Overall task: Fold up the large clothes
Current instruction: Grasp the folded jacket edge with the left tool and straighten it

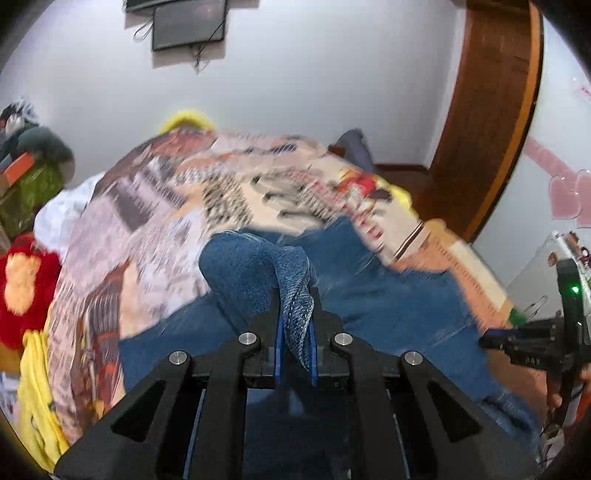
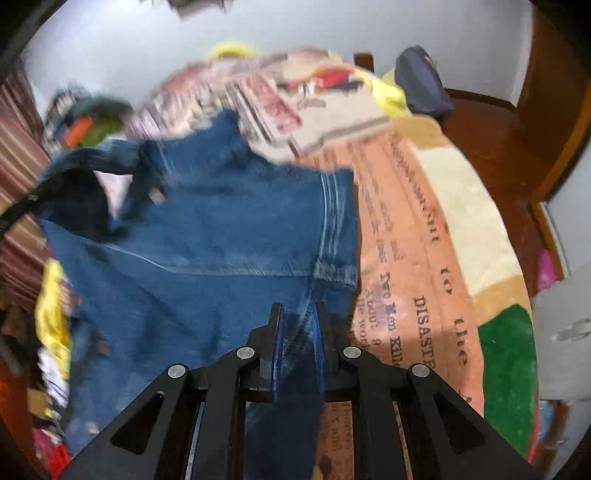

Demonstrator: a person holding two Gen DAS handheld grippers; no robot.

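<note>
On the bed (image 2: 424, 229), over a blanket printed like old newspaper pages, lies a pair of blue jeans (image 2: 229, 236), spread across the near half of the cover with one stitched hem edge running beside the peach-coloured panel of print; the left tongs (image 1: 295, 306) are closed tight on a bunched fold of the denim, which stands up in a twisted peak between the blue pads and shows its paler inner weave; the right tongs (image 2: 298, 314) are likewise pinched together on the cloth, a strip of denim passing down between the pads near the jeans' side seam; in the left wrist view the right tool appears at the far right edge, dark with a small green light, a hand partly visible behind it; a red and orange plush toy (image 1: 22, 284) sits at the bed's left side beside yellow fabric; a dark screen (image 1: 188, 24) hangs on the pale wall above; a wooden door frame (image 1: 491, 122) rises to the right; much of the blanket is smeared with motion blur.
</note>
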